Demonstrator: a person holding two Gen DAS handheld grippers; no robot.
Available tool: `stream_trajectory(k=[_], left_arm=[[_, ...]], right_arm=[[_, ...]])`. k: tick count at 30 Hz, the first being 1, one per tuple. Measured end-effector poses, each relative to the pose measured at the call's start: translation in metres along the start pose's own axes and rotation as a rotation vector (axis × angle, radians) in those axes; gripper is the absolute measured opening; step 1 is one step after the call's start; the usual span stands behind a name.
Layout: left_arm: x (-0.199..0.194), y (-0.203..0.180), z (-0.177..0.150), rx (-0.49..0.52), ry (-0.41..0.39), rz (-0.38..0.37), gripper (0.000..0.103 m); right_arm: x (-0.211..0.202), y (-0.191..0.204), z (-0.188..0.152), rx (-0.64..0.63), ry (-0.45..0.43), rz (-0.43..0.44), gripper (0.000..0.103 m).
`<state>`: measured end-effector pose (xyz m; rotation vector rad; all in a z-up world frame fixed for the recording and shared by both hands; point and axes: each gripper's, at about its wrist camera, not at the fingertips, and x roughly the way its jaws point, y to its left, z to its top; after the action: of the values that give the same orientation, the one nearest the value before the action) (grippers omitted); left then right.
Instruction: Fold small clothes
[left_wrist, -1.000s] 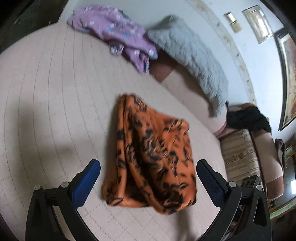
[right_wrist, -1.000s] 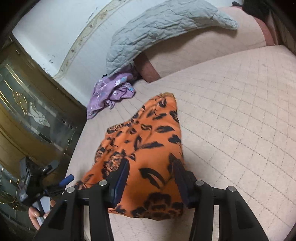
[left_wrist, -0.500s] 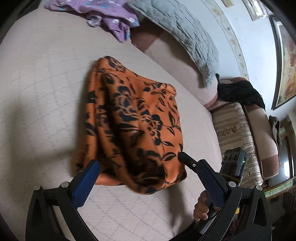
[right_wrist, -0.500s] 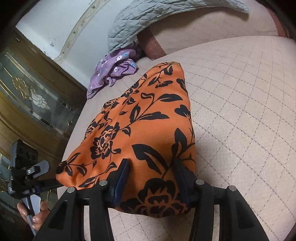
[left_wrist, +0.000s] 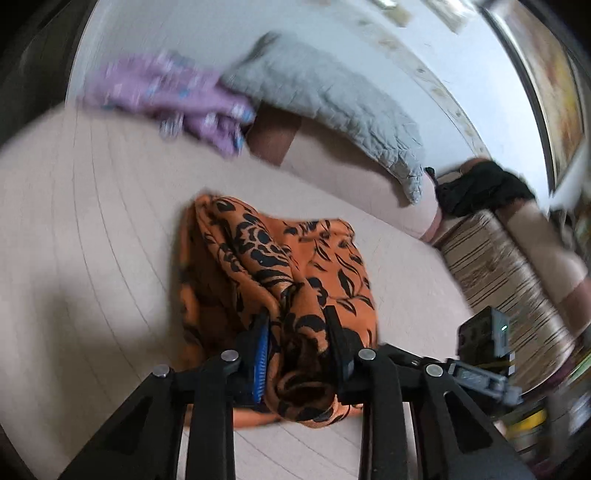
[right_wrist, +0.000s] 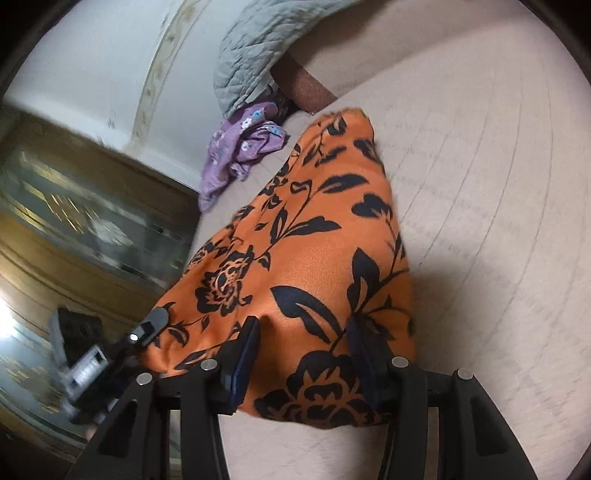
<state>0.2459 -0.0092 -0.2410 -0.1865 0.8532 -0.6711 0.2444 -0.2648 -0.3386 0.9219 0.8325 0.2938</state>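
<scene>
An orange garment with a black flower print (left_wrist: 258, 258) lies bunched on the pale quilted bed (left_wrist: 74, 221). My left gripper (left_wrist: 298, 338) is closing its jaws, and a thick fold of the garment's near edge sits pinched between the pads. In the right wrist view the same garment (right_wrist: 314, 229) stretches away from my right gripper (right_wrist: 303, 350), which is shut on another part of its near edge. Each view shows the other gripper's body beside the cloth, blurred.
A purple flowered garment (left_wrist: 177, 96) lies crumpled at the bed's far end beside a grey quilted pillow (left_wrist: 332, 99). Black clothing (left_wrist: 480, 188) and a striped cushion (left_wrist: 509, 295) lie to the right. A wooden cabinet with glass (right_wrist: 74, 221) stands left of the bed.
My left gripper, wide open before, has moved in and its jaws have come together on the garment's near edge. My right gripper has sunk lower while keeping its hold on the cloth.
</scene>
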Motion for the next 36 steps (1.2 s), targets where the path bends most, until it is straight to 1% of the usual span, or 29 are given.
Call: stream_trajectory(k=[1,2,3,4,5,6,7,9,10,11,12,14,15,16,18,19,20,21,22,23,26,27,29,30,32,33,34,35,36], left_arm=[[0.003,0.0,0.0,0.022,0.013,0.044,0.029],[0.011,0.004,-0.002,0.022,0.047,0.097,0.029],[0.023,0.016,-0.005,-0.02,0.102,0.134,0.029],[0.031,0.029,-0.01,-0.073,0.148,0.125,0.03],[0.034,0.036,-0.012,-0.105,0.172,0.114,0.032],[0.034,0.046,-0.014,-0.152,0.182,0.104,0.037],[0.03,0.05,-0.014,-0.183,0.178,0.096,0.043],[0.016,0.058,-0.013,-0.216,0.146,0.095,0.045],[0.01,0.058,-0.012,-0.215,0.127,0.099,0.046],[0.003,0.058,-0.011,-0.208,0.104,0.114,0.046],[-0.006,0.057,-0.009,-0.189,0.065,0.141,0.047],[-0.016,0.053,-0.007,-0.149,0.014,0.195,0.048],[-0.017,0.047,-0.006,-0.119,-0.004,0.212,0.048],[-0.017,0.041,-0.006,-0.099,-0.007,0.206,0.048],[-0.013,0.026,-0.01,-0.036,0.011,0.191,0.048],[-0.008,0.018,-0.014,0.009,0.033,0.217,0.049],[0.0,0.011,-0.016,0.047,0.059,0.257,0.051],[0.013,0.007,-0.023,0.099,0.115,0.339,0.053],[0.023,0.006,-0.028,0.121,0.15,0.395,0.054],[0.027,0.008,-0.031,0.128,0.167,0.424,0.054],[0.02,0.011,-0.025,0.079,0.144,0.372,0.054],[0.014,0.012,-0.022,0.067,0.115,0.363,0.054],[0.01,0.001,-0.017,0.08,0.055,0.378,0.054],[0.006,-0.006,-0.013,0.107,0.015,0.387,0.054],[0.011,-0.016,-0.011,0.14,-0.024,0.408,0.056],[0.016,-0.02,-0.009,0.153,-0.025,0.422,0.059],[0.025,-0.021,-0.009,0.16,-0.005,0.432,0.06],[0.034,-0.022,-0.01,0.164,0.025,0.443,0.061],[0.05,-0.022,-0.012,0.17,0.079,0.467,0.061]], right_arm=[[0.002,0.0,-0.002,-0.009,-0.001,-0.008,0.049],[0.003,0.004,-0.005,-0.04,-0.015,-0.041,0.045],[0.004,0.007,-0.007,-0.069,-0.026,-0.079,0.038],[0.005,0.011,-0.01,-0.103,-0.034,-0.113,0.038],[0.005,0.016,-0.011,-0.137,-0.038,-0.137,0.038],[0.005,0.023,-0.012,-0.178,-0.038,-0.169,0.037],[0.005,0.026,-0.013,-0.2,-0.038,-0.187,0.037],[0.002,0.035,-0.014,-0.25,-0.048,-0.222,0.037],[-0.002,0.039,-0.014,-0.269,-0.063,-0.228,0.037],[-0.007,0.042,-0.014,-0.283,-0.084,-0.221,0.039],[-0.012,0.044,-0.014,-0.293,-0.105,-0.209,0.039],[-0.018,0.049,-0.014,-0.309,-0.147,-0.182,0.039],[-0.018,0.051,-0.013,-0.317,-0.157,-0.173,0.039],[-0.016,0.052,-0.013,-0.325,-0.157,-0.167,0.039],[-0.001,0.051,-0.014,-0.332,-0.104,-0.185,0.039],[0.013,0.046,-0.016,-0.327,-0.046,-0.21,0.039],[0.023,0.043,-0.019,-0.33,-0.015,-0.243,0.04],[0.025,0.042,-0.02,-0.346,-0.025,-0.254,0.039],[0.024,0.043,-0.019,-0.35,-0.027,-0.249,0.039],[0.023,0.043,-0.016,-0.333,-0.013,-0.243,0.039],[0.016,0.041,-0.006,-0.287,-0.009,-0.209,0.038],[0.014,0.042,-0.002,-0.281,-0.019,-0.204,0.038],[0.007,0.046,0.008,-0.292,-0.063,-0.208,0.038],[0.004,0.048,0.014,-0.296,-0.086,-0.21,0.038],[0.002,0.05,0.027,-0.28,-0.12,-0.202,0.038],[0.005,0.049,0.033,-0.268,-0.124,-0.199,0.039],[0.01,0.046,0.039,-0.255,-0.119,-0.203,0.039],[0.017,0.039,0.043,-0.237,-0.092,-0.213,0.039],[0.028,0.03,0.045,-0.213,-0.048,-0.226,0.038]])
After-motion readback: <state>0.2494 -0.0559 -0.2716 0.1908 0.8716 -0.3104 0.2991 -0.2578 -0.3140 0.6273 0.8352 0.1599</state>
